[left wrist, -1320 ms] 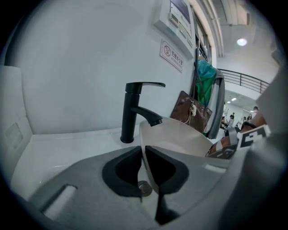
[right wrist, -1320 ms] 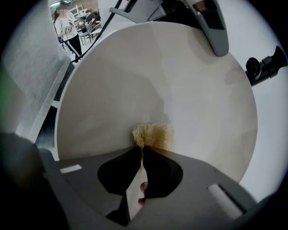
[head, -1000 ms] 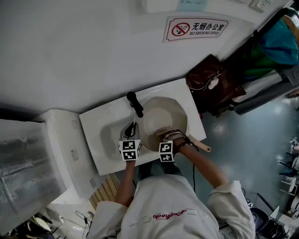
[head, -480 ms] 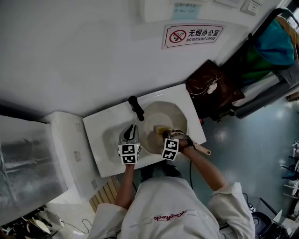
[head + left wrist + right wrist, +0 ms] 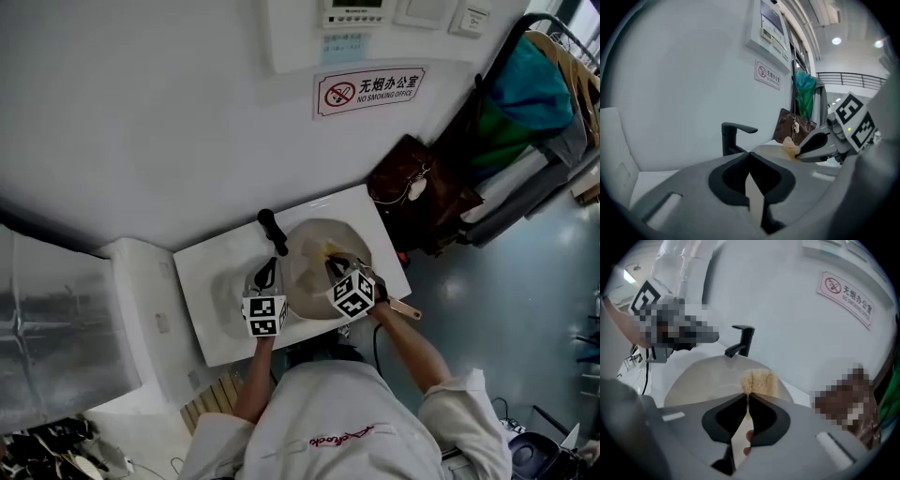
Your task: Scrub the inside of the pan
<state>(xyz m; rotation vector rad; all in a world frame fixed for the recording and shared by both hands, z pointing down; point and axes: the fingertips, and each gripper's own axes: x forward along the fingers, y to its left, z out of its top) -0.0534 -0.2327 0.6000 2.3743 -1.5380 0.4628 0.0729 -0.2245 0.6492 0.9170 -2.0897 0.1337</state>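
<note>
A beige pan [image 5: 314, 272] lies in the white sink [image 5: 220, 300], its wooden handle [image 5: 405, 308] pointing right. My right gripper [image 5: 336, 262] is inside the pan, shut on a yellow sponge [image 5: 330, 249] that presses against the far part of the pan's inside. In the right gripper view the sponge [image 5: 759, 380] sticks out past the gripper's [image 5: 747, 394] tips over the pan [image 5: 708, 380]. My left gripper [image 5: 265, 274] is shut, its tips at the pan's left rim. The left gripper view shows it [image 5: 749, 154] shut, with the sponge [image 5: 790, 146] beyond.
A black faucet [image 5: 272, 230] stands just behind the pan's left side. A brown bag [image 5: 412, 192] hangs right of the sink, beside a rack with teal clothing [image 5: 530, 84]. A white cabinet [image 5: 141, 281] adjoins the sink's left. The wall carries a no-smoking sign [image 5: 367, 89].
My right gripper has carried the sponge from the pan's near edge up toward its far side. The left gripper has stayed at the left rim.
</note>
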